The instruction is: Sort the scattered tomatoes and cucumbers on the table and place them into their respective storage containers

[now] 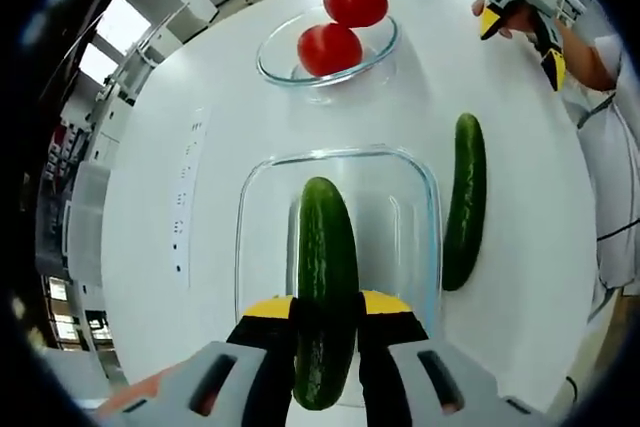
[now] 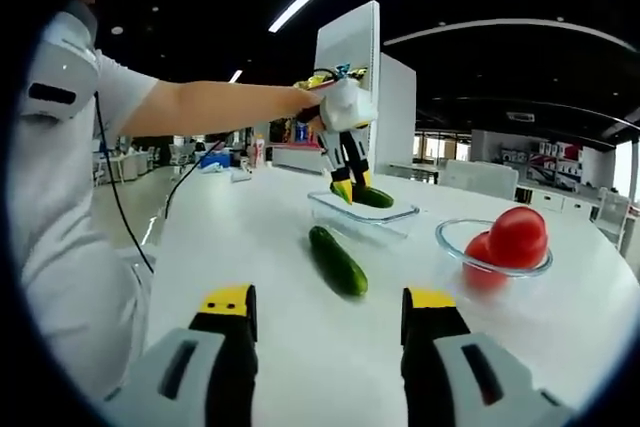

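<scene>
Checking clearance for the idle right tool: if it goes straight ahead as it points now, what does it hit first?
Probably the loose cucumber lying on the table, ahead between the open right tool jaws. Beyond it sits the rectangular glass container. Depth is hard to judge.

Two dark green cucumbers (image 1: 325, 287) and glossy red tomatoes (image 1: 328, 48) lay on a white table (image 1: 180, 127) — the gripper (image 1: 325, 332) jaws black, tipped yellow.
</scene>
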A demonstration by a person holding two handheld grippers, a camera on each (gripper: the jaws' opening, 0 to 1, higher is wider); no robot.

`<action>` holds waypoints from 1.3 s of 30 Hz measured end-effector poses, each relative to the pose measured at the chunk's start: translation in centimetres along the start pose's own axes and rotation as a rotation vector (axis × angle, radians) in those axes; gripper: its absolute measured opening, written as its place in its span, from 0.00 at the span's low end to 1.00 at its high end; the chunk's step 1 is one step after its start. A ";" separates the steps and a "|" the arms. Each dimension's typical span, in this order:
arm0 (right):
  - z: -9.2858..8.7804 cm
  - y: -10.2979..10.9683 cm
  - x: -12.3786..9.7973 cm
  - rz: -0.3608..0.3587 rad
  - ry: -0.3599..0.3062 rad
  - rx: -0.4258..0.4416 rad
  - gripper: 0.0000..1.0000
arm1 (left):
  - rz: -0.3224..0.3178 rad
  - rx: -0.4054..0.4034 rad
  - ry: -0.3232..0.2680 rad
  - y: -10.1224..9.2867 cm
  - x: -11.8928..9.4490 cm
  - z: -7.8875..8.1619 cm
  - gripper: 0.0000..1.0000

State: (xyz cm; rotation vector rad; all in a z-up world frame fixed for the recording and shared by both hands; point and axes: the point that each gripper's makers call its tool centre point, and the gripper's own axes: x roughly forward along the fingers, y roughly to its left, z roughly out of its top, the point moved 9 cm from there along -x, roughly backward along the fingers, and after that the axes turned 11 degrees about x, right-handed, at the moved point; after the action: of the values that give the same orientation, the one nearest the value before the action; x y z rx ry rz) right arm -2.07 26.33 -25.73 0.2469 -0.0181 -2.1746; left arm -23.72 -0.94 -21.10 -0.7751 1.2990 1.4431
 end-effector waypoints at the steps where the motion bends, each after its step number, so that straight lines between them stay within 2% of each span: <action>1: 0.0 0.0 0.0 -0.008 -0.002 -0.009 0.56 | 0.006 0.005 0.003 0.0 0.2 0.1 0.23; 2: 0.0 0.0 -0.1 -0.011 -0.004 -0.012 0.56 | 0.022 0.009 0.002 0.2 0.4 0.1 0.23; 5: -0.1 -0.3 -0.2 -0.011 -0.009 -0.005 0.55 | 0.010 0.010 -0.001 0.2 0.9 0.3 0.23; 9: -0.5 -0.3 -0.2 -0.012 -0.005 0.003 0.55 | 0.064 0.092 0.041 0.8 1.4 0.0 0.23; 16: -0.8 -0.3 -0.2 -0.012 0.005 0.006 0.55 | 0.054 0.087 0.058 0.6 2.2 -0.1 0.23; 25: -0.7 0.0 -0.3 -0.007 -0.016 -0.002 0.53 | 0.060 0.106 0.059 0.3 2.5 0.3 0.23; 31: -0.9 0.0 -0.3 -0.015 -0.007 -0.005 0.52 | 0.088 0.086 0.036 0.6 2.4 0.6 0.23; 33: -0.7 0.1 -0.3 -0.006 -0.012 -0.008 0.52 | 0.101 0.090 0.020 0.7 2.2 0.8 0.27; 36: -0.5 0.2 -0.4 0.005 -0.024 -0.001 0.52 | 0.085 0.064 0.000 0.6 2.0 1.1 0.36; 39: -0.5 0.0 -0.5 0.000 -0.038 0.010 0.52 | 0.089 0.062 -0.010 0.5 1.8 1.3 0.39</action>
State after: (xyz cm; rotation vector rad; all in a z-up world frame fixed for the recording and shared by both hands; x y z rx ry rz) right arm -1.69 26.77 -26.12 0.2116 -0.0498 -2.1799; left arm -24.47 0.77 -22.33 -0.6756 1.3789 1.4683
